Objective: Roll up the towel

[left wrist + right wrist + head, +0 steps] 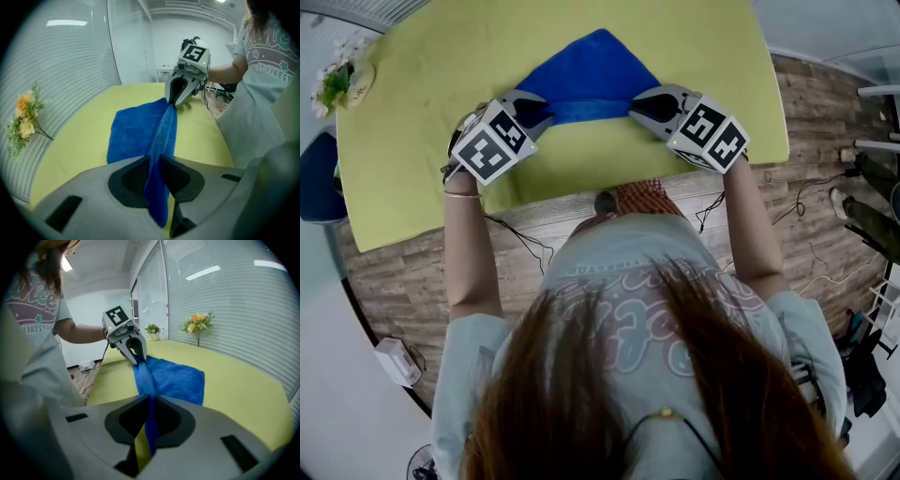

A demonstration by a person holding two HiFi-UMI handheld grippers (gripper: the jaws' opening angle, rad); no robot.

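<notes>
A blue towel [591,75] lies on the yellow-green table [422,112], its near edge lifted into a taut band between both grippers. My left gripper [540,112] is shut on the band's left end; in the left gripper view the cloth [157,168] runs between the jaws. My right gripper [639,105] is shut on the right end, and its own view shows the blue cloth [149,423] pinched in the jaws. The far part of the towel [129,133] rests flat on the table. Each gripper appears in the other's view: the right gripper [173,104], the left gripper [138,359].
A small bunch of flowers [336,82] stands at the table's far left corner, also seen as flowers [197,324] by the blinds. Past the table's near edge [581,202] is wood floor with cables [806,197]. A blue chair [317,178] sits at the left.
</notes>
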